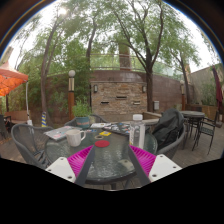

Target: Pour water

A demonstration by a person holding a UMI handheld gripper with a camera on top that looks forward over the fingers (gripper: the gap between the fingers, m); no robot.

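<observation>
your tool [104, 160] was spread wide, its two fingers apart with the pink pads [76, 136] facing inward and nothing pinched between them. it hung over a round glass surface [105, 165] set outdoors on a patio.

between the fingers and just ahead of them sat a small red object [101, 143] on the glass; you could not tell from this view what it was. beyond the right finger stood a clear plastic bottle [137, 131], upright on the surface, well clear of both pads. just ahead and slightly left of centre, further along the glass, stood a dark cup [83, 122], and near it a small green and white thing [105, 133] lay flat. a sheet of paper [57, 132] rested on the glass beyond the left finger.

around the surface stood metal chairs: one [27, 141] off to the left of the tool and one at the right with a dark bag [168, 130] sitting on it. far beyond everything rose a stone fireplace [119, 97] in a low wall, with tall trees [146, 40] above it and an orange umbrella [9, 78] off to the far left.
</observation>
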